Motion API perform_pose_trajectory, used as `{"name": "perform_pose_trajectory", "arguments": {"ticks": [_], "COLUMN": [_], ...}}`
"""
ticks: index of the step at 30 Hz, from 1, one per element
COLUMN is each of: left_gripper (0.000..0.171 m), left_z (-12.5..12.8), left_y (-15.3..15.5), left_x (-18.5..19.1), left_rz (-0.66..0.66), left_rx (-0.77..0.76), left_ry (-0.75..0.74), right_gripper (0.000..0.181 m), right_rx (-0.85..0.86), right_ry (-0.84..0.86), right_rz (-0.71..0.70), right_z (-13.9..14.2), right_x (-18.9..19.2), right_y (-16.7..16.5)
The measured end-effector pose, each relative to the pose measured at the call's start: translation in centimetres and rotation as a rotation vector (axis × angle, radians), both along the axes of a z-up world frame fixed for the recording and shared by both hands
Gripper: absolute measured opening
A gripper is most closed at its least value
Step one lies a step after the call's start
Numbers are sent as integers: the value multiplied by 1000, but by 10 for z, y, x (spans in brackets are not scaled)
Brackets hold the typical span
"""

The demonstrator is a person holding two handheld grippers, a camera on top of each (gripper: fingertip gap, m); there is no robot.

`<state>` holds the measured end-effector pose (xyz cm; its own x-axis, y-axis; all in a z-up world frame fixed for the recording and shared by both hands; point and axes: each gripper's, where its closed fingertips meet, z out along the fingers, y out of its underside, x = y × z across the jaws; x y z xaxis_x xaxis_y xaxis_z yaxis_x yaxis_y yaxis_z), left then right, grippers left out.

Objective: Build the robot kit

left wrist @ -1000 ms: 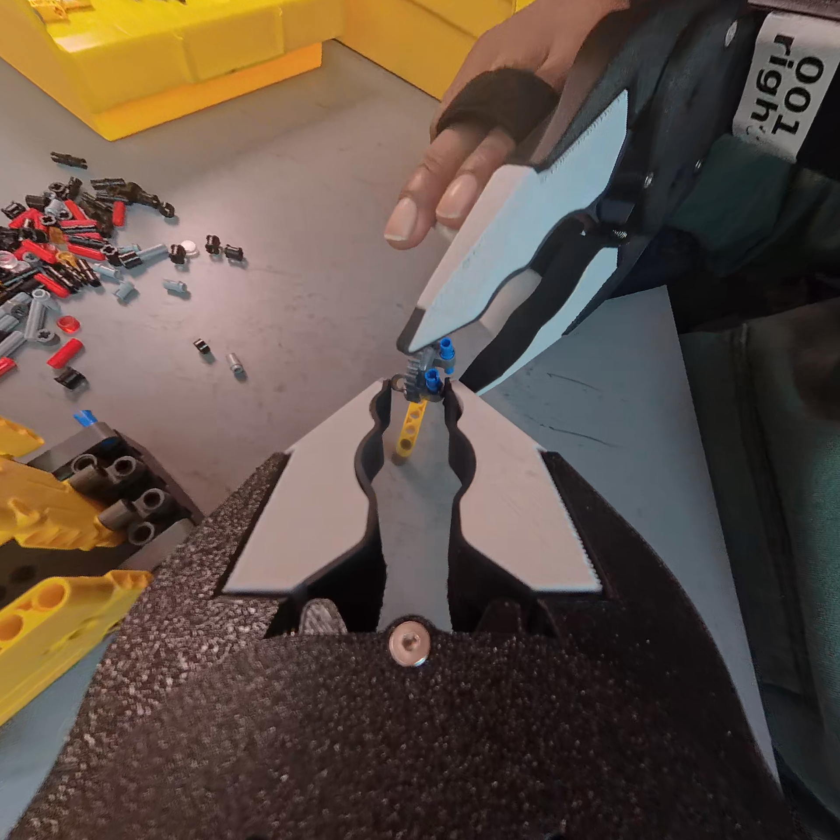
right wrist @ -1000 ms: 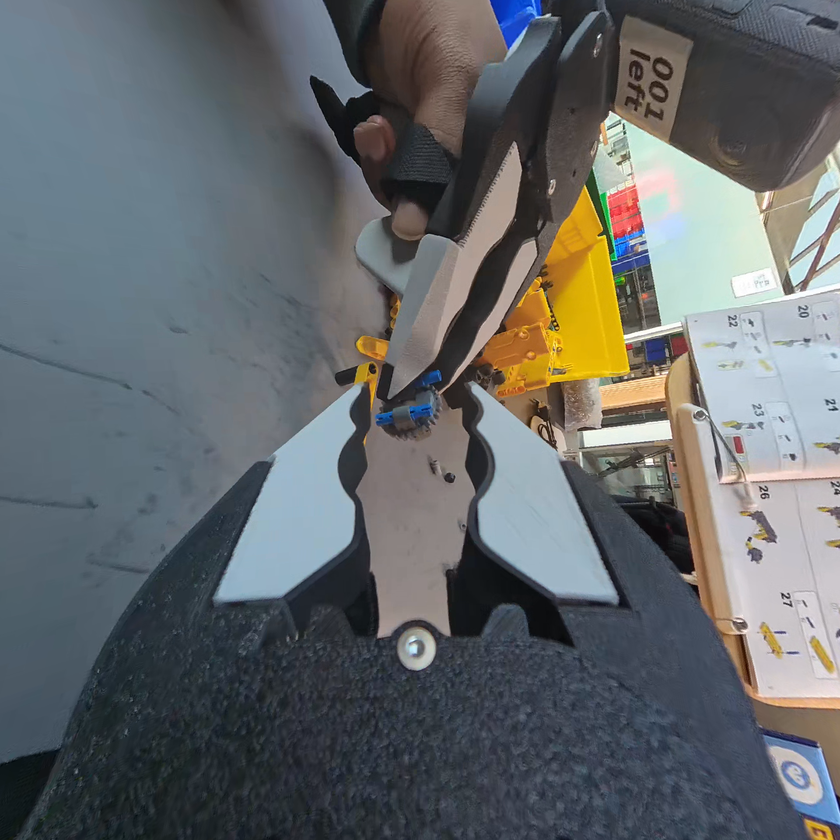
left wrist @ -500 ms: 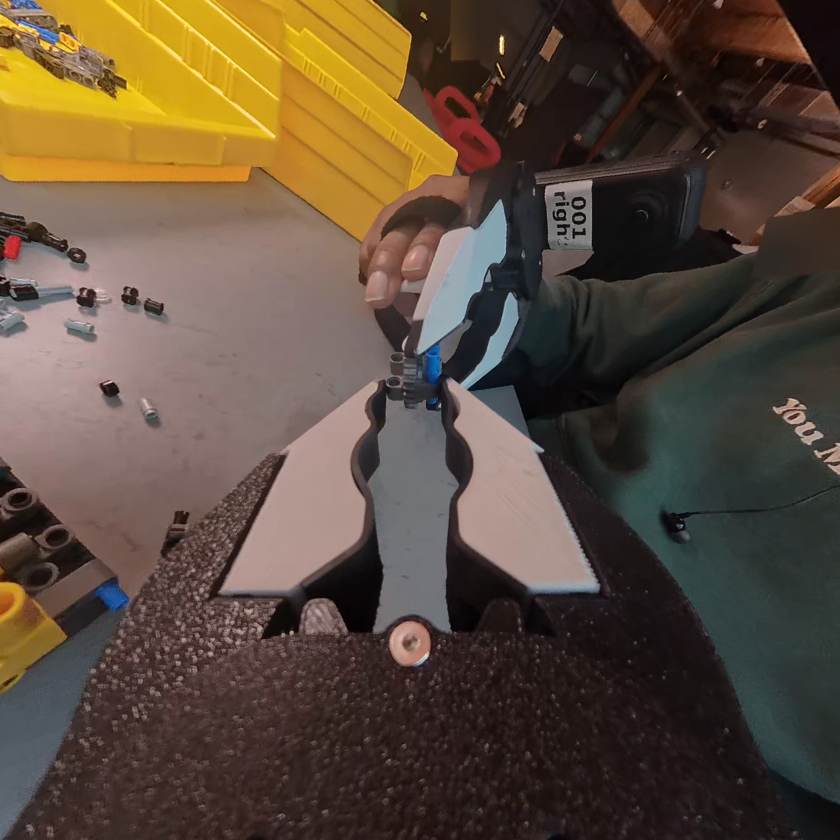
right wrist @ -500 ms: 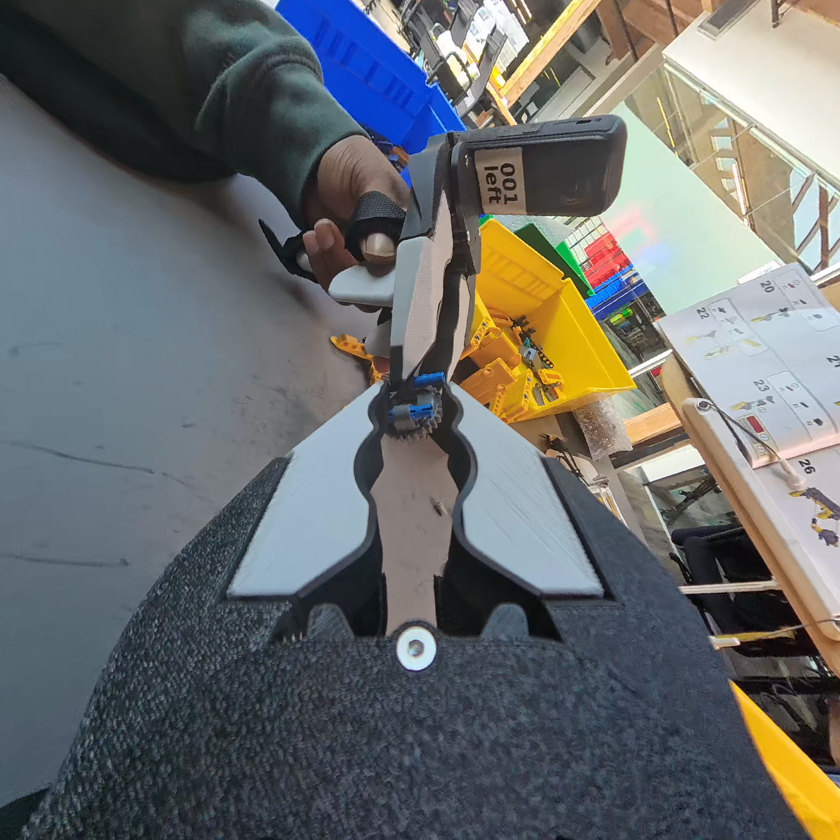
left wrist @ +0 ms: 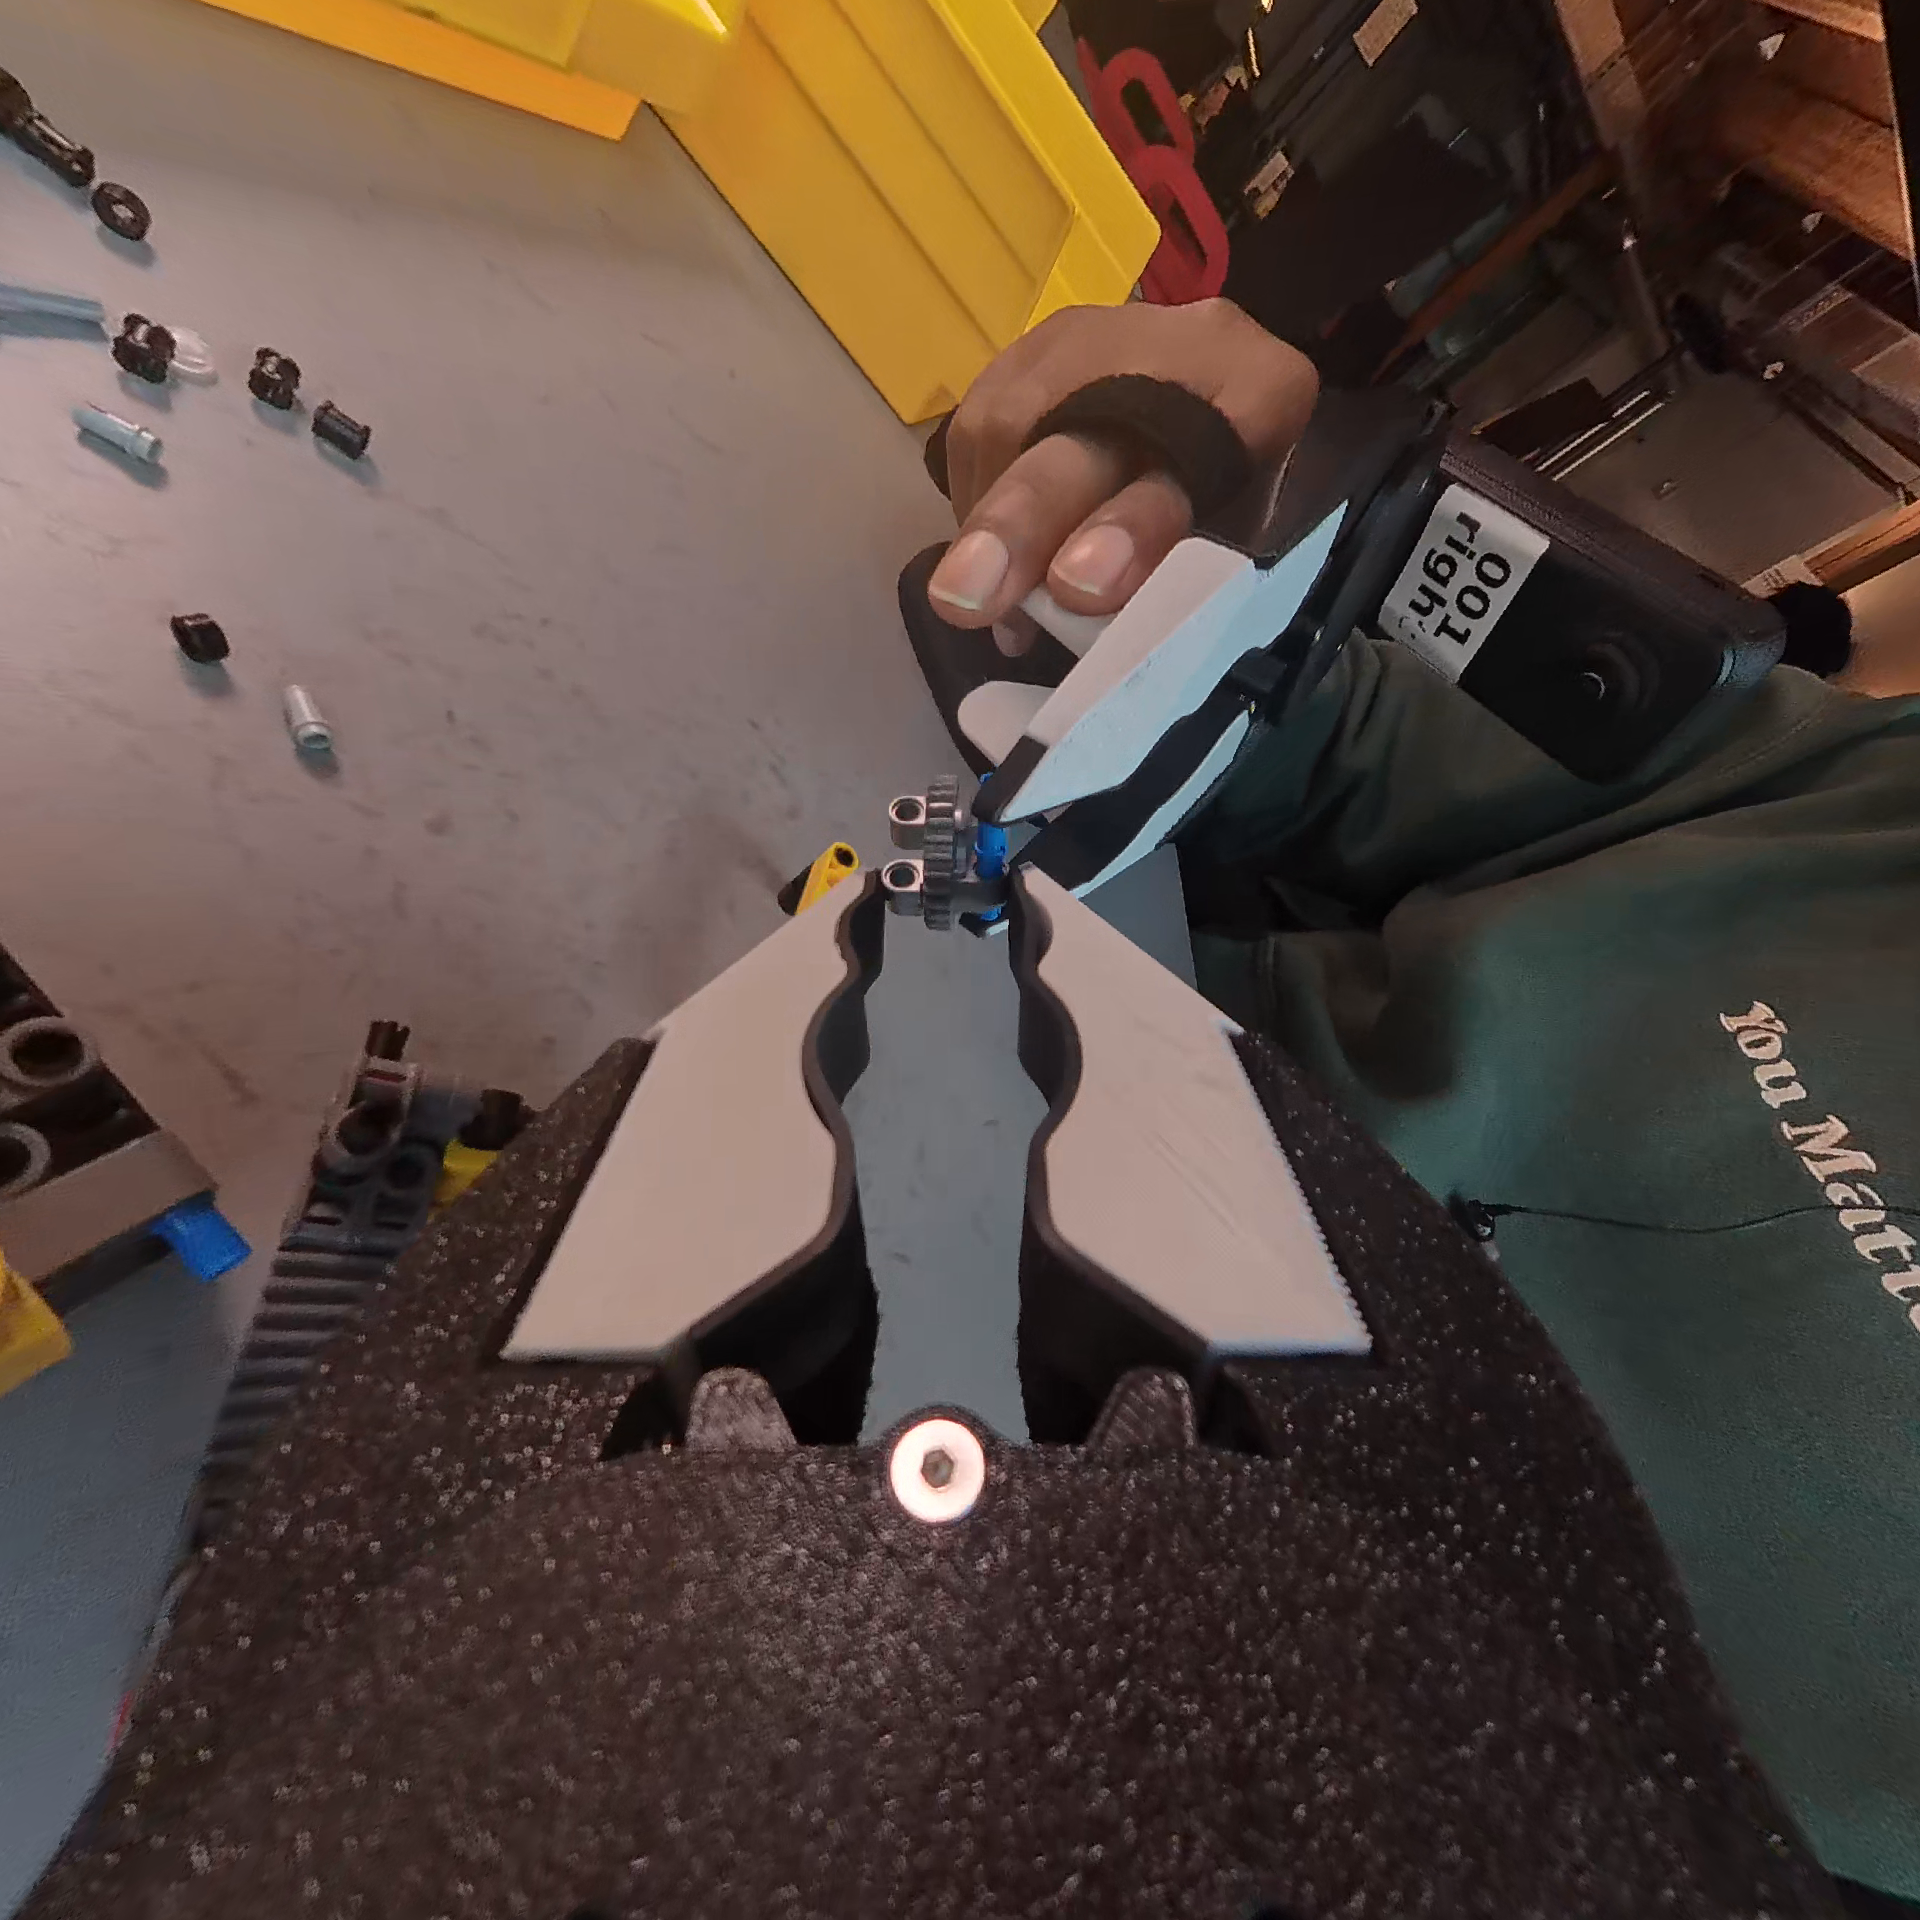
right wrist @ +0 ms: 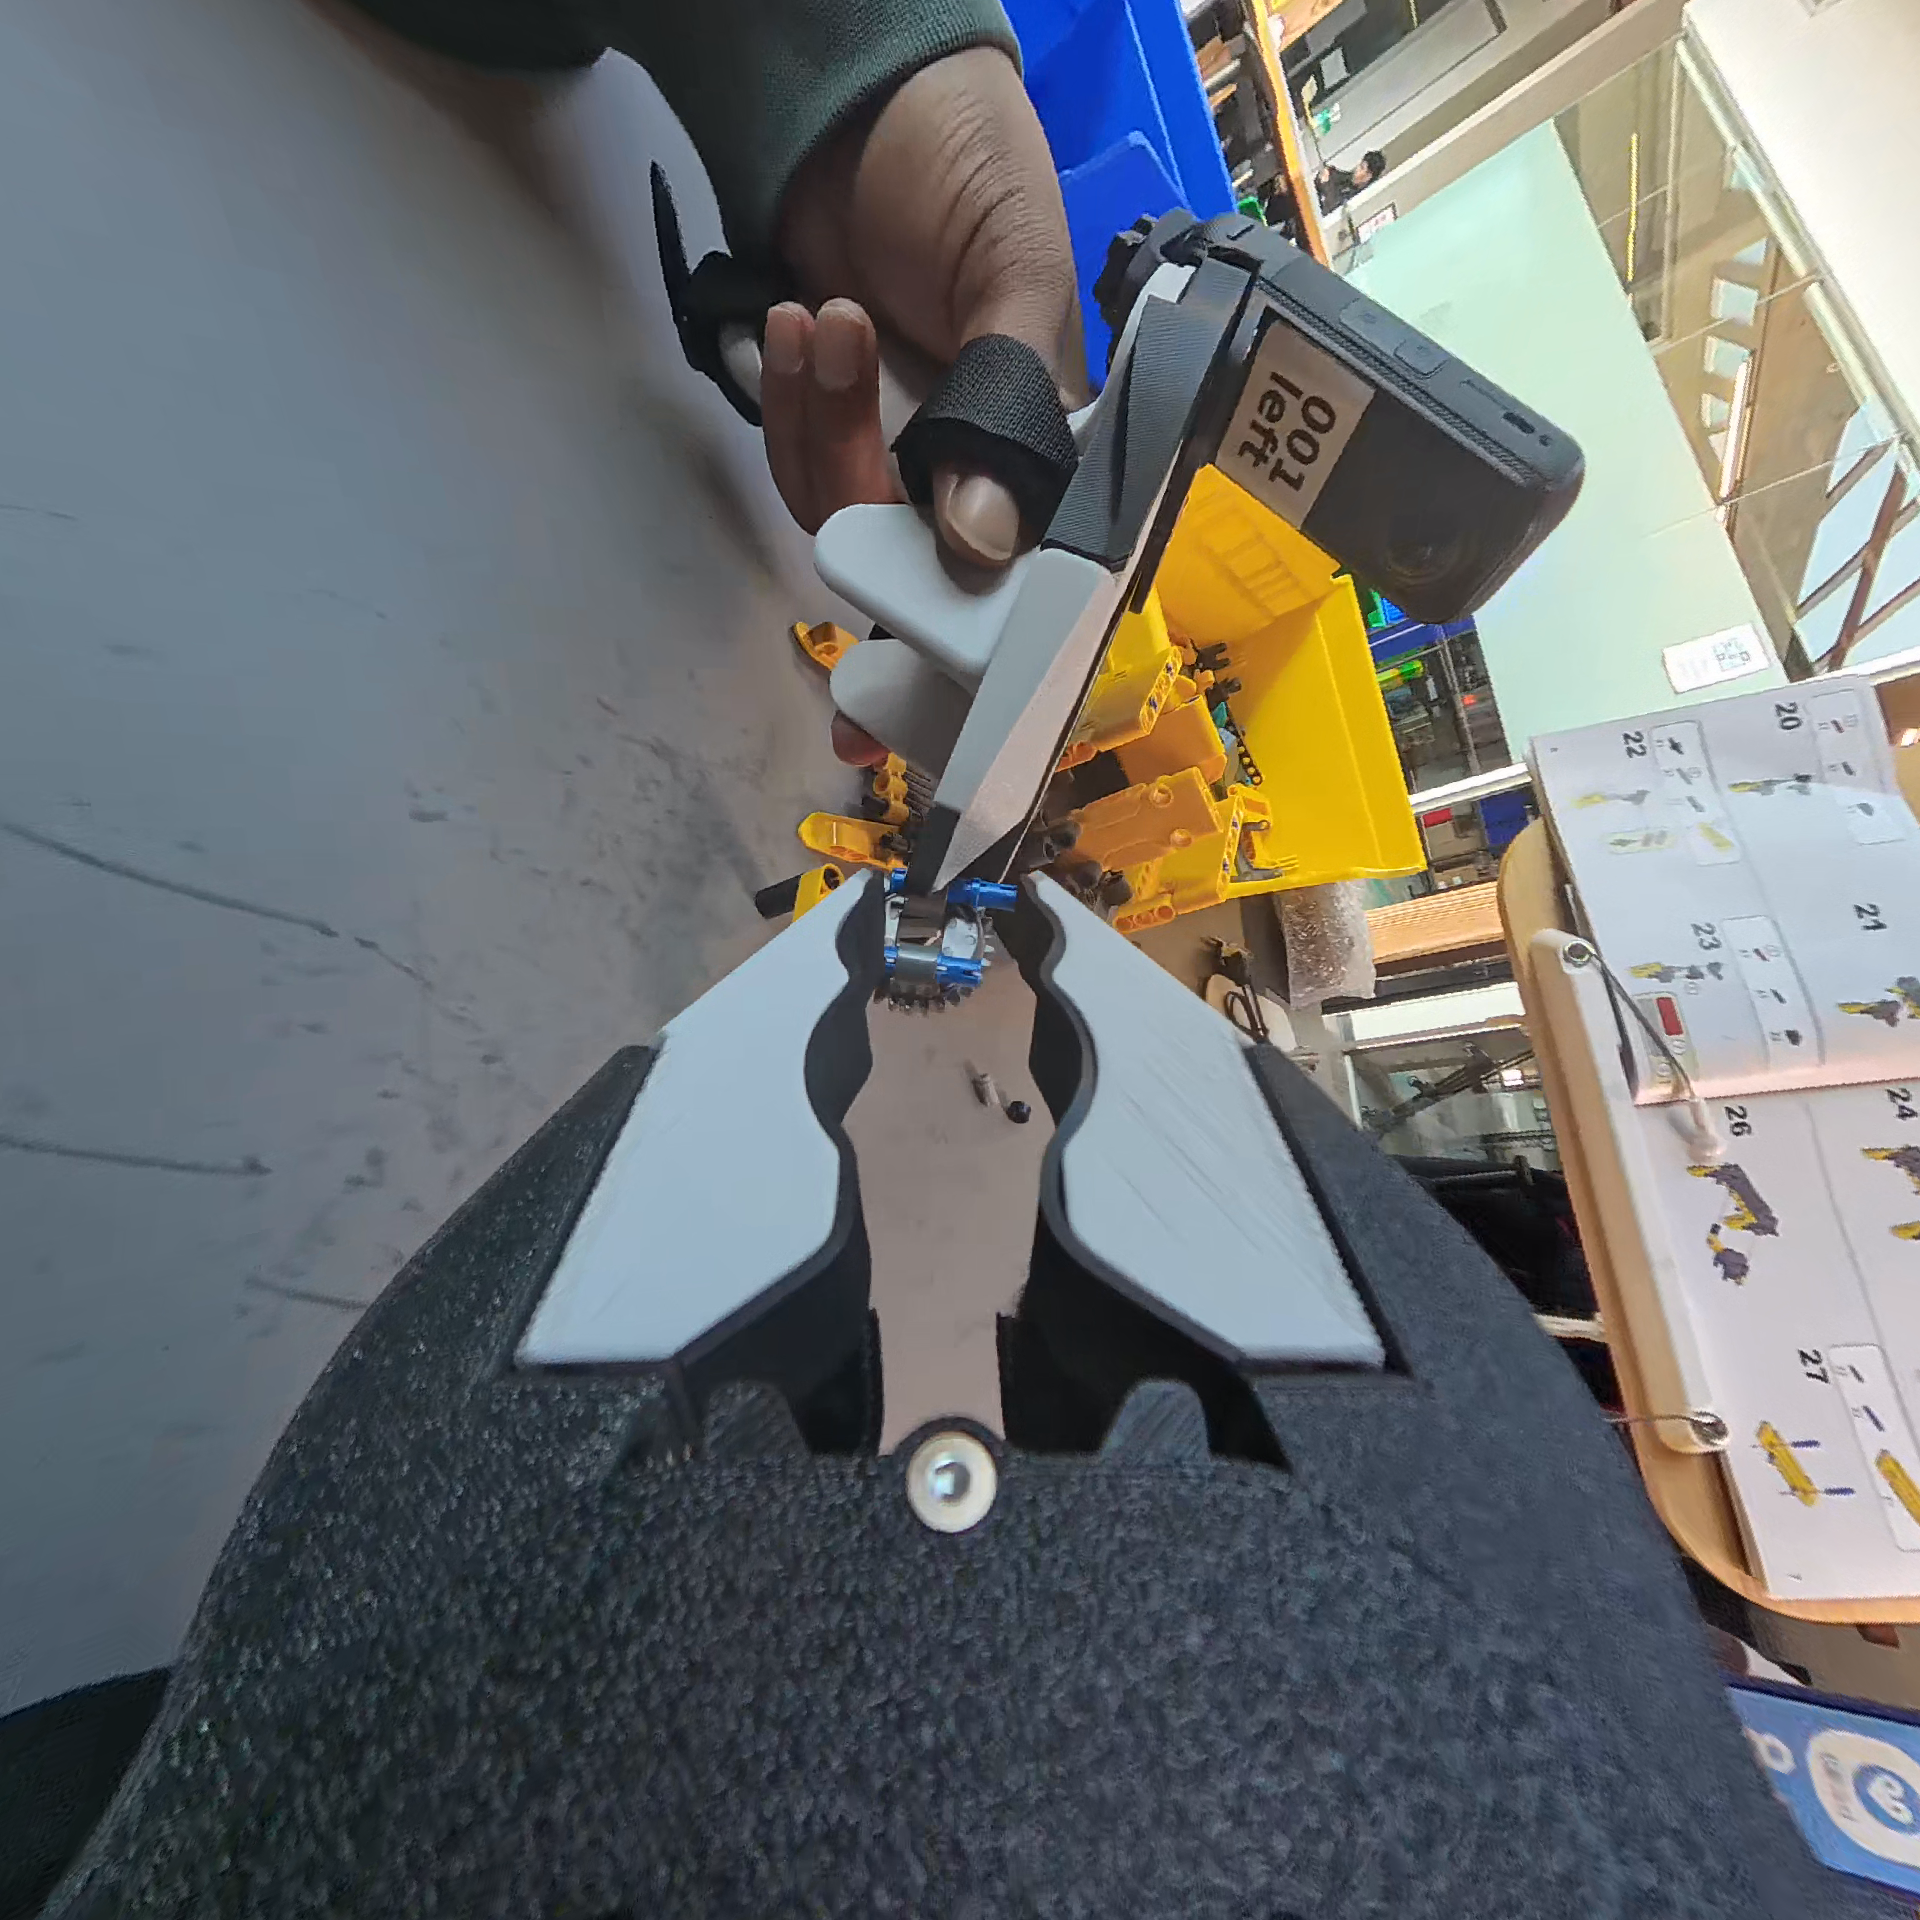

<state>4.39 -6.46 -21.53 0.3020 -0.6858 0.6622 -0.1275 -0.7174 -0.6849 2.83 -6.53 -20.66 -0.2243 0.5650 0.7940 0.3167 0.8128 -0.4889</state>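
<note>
Grey bench (left wrist: 582, 644) w/ warehouse racking behind; 2 yellow bins (left wrist: 935, 197) stacked at its far edge in left wrist view, plus 1 yellow bin (right wrist: 1309, 727) holding part-built yellow pieces in right wrist view. Loose small parts on bench: approx 7 black/grey pins (left wrist: 275, 374) in a scatter at left, 1 grey pin (left wrist: 309, 719) nearer. 1 instruction booklet (right wrist: 1745, 1091) clipped on a wooden stand at right. 2 grippers, both on 1 small assembly (left wrist: 940, 854): grey toothed gear w/ 2 grey round-holed connector ends on one side and blue pins on the other. Left gripper (left wrist: 940, 904) fingers nearly closed, tips pinching the assembly's lower part. Right gripper (right wrist: 951, 914) fingers also narrowed down around it, gear teeth showing between the tips; in left wrist view its tips sit on the blue-pin side. Assembly is held up off the bench, between both sets of tips. 1 yellow beam (left wrist: 821, 873) lies on bench just behind left tip. Vs 0.5 s ago: right gripper has swung to come in more from the side, the gear now faces edge-on to the left cam, and the bench scatter has shifted in frame as the left gripper turned. A hand (left wrist: 1091, 468) in a black finger strap works the right gripper; green sleeve (left wrist: 1558, 1039) beside it.
</note>
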Motion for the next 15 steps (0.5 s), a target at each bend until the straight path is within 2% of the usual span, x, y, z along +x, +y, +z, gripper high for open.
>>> {"name": "perform_pose_trajectory", "arguments": {"ticks": [10,15], "left_gripper": [23,23], "left_z": [-3,3], "left_y": [-3,-2], "left_x": [1,0], "left_rz": [-14,-5], "left_rx": [-21,2], "left_ry": [26,-12], "right_gripper": [23,22], "right_rx": [-69,-67], "right_ry": [-32,-7], "right_rz": [10,4], "right_z": [-3,3], "right_x": [2,1], "right_y": [-2,-2]}}
